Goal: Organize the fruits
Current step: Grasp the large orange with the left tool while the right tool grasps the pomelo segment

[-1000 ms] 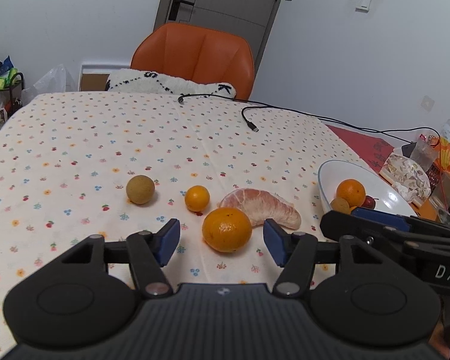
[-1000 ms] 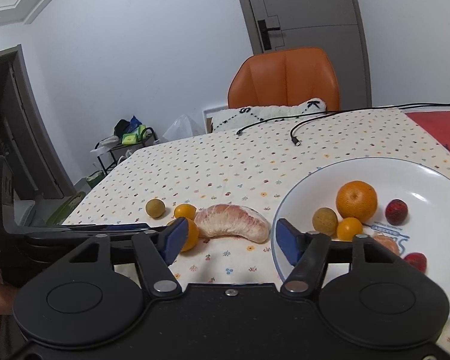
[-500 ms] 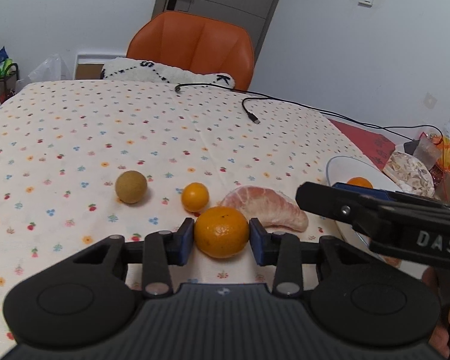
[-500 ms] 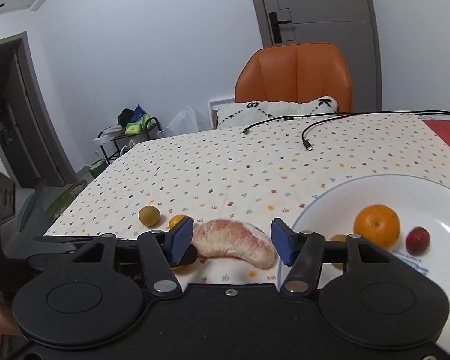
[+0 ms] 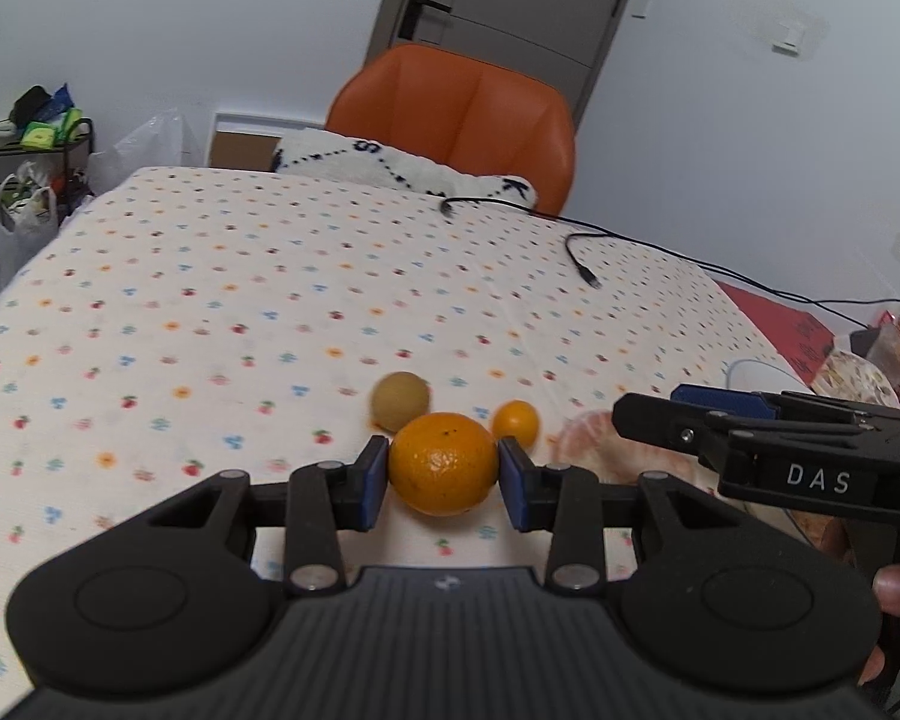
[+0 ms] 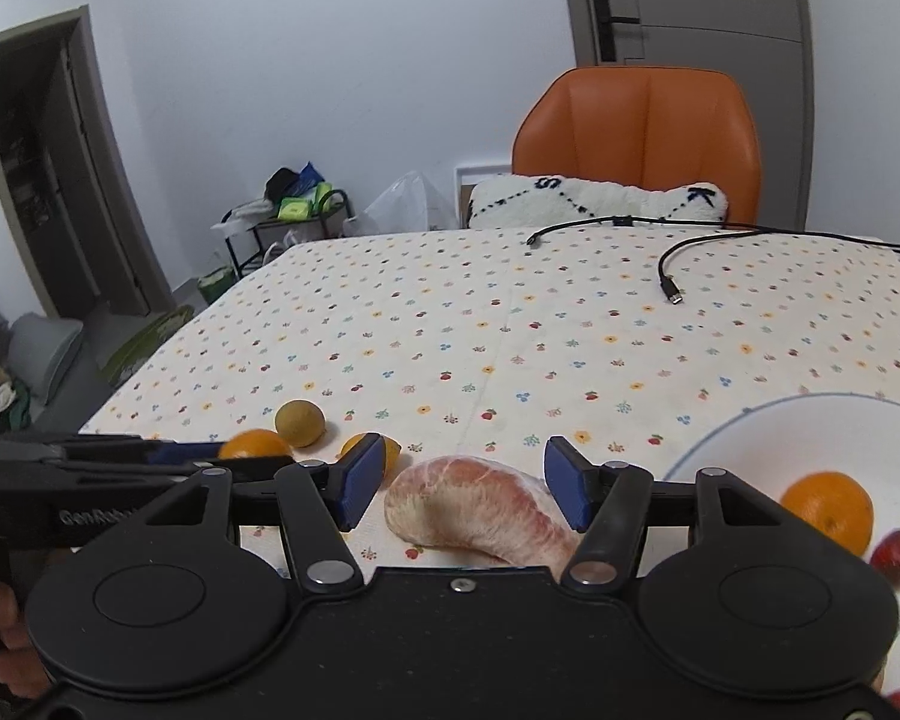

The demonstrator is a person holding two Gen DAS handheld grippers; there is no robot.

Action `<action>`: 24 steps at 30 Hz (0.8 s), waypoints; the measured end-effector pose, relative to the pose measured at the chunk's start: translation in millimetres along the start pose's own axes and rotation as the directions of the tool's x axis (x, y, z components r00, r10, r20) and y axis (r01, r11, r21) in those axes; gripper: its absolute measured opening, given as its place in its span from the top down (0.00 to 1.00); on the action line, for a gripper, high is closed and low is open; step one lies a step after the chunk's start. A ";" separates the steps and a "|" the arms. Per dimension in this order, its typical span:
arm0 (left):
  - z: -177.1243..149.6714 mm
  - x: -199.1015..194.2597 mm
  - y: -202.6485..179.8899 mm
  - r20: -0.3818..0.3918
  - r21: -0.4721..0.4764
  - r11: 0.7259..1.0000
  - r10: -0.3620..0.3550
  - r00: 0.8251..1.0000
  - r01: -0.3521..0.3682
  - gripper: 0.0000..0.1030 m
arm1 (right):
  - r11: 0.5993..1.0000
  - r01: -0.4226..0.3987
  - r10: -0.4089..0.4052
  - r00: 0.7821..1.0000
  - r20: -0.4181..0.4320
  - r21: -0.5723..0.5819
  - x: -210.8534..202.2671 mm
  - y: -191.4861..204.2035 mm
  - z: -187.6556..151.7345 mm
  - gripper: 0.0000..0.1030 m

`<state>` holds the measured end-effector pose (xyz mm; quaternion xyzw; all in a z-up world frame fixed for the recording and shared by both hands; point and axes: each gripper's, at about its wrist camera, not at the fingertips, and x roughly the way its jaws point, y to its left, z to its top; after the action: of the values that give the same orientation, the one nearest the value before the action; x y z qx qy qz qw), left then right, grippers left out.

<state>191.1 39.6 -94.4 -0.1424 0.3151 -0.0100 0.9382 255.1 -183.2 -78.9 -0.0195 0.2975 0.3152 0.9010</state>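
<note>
Pinching the orange (image 5: 443,462) between its pads, the left gripper (image 5: 443,474) is readied for carrying to the plate (image 6: 768,432); the right gripper (image 6: 462,489) is held spread around the pomelo segment (image 6: 480,510).

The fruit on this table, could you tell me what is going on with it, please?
A person is sorting fruit with two handheld grippers. The left gripper is shut on a large orange. The right gripper is open, its fingers on either side of a peeled pomelo segment on the tablecloth. A white plate already holds an orange and red fruits; a brown fruit and a small orange remain loose.
</note>
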 end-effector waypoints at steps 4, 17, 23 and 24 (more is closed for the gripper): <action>0.0 -2.1 7.6 0.001 -0.016 1.000 0.012 1.000 -0.012 0.64 | 1.000 -0.010 0.009 1.000 -0.027 -0.028 9.3 0.4 3.5 0.38; -2.9 -11.1 18.4 0.002 -0.042 0.999 0.020 1.000 -0.020 0.64 | 0.989 -0.063 0.040 0.985 -0.167 -0.131 35.3 8.4 9.5 0.26; -3.2 -16.6 20.0 0.007 -0.048 0.999 0.019 1.000 -0.018 0.64 | 0.986 -0.062 0.030 0.979 -0.201 -0.156 29.7 15.1 5.5 0.26; -3.7 -17.5 20.3 0.008 -0.050 0.999 0.019 1.000 -0.018 0.64 | 0.985 -0.065 0.031 0.978 -0.206 -0.159 27.9 16.6 4.8 0.28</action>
<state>173.5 60.0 -92.5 -0.1631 0.3128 0.0072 0.9357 265.4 -153.3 -87.7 -0.1185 0.3609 0.3569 0.8534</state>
